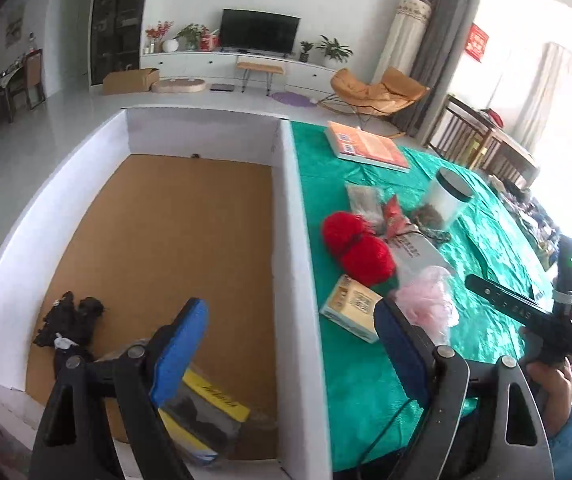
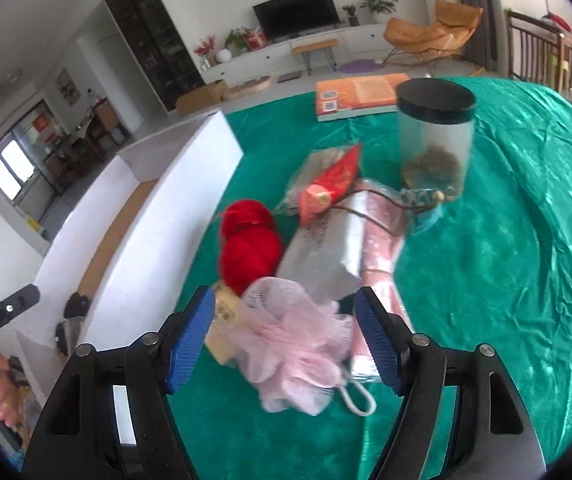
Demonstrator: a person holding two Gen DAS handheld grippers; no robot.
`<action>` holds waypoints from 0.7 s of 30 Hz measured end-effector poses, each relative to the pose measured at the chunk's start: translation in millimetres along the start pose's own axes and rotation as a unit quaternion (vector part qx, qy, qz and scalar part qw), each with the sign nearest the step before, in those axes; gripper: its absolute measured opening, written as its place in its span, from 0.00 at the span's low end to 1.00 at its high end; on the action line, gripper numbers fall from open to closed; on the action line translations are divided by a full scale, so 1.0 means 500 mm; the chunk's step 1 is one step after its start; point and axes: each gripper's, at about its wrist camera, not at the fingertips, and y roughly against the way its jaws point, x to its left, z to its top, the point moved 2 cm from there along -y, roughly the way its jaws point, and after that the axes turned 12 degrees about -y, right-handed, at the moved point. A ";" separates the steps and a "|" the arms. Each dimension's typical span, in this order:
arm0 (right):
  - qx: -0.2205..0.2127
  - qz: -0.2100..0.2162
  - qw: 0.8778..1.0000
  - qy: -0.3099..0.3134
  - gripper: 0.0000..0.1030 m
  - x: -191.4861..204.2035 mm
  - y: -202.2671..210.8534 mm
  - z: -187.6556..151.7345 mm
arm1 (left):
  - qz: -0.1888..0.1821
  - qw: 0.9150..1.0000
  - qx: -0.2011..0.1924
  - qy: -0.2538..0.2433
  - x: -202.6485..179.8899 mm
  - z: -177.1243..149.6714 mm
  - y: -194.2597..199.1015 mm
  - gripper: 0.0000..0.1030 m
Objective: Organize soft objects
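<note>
In the right wrist view a pink mesh bath pouf lies on the green tablecloth between the blue pads of my right gripper. That gripper is open and its pads stand clear of the pouf. A red yarn ball lies just beyond it. My left gripper is open and empty, hanging over the right wall of the white box. Inside the box lie a black soft item and a yellow-striped packet. The left wrist view also shows the pouf and the yarn.
A small cardboard carton sits beside the pouf. Behind it are a silver packet, a pink folded pack, a red packet, a black-lidded jar and an orange book. A hand holds the right tool.
</note>
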 end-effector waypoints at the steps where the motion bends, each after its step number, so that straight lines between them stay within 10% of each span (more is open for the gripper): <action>1: -0.015 -0.030 0.999 -0.012 0.73 -0.053 0.001 0.003 | -0.023 0.999 0.002 -0.023 -0.047 0.001 -0.006 0.84; 7: -0.062 -0.164 0.983 -0.056 0.73 -0.220 0.008 0.015 | -0.085 0.986 0.067 -0.127 -0.270 -0.056 -0.097 0.91; 21: -0.033 -0.217 0.972 -0.089 0.73 -0.265 0.001 -0.028 | -0.044 0.988 0.119 -0.091 -0.279 -0.118 -0.268 0.94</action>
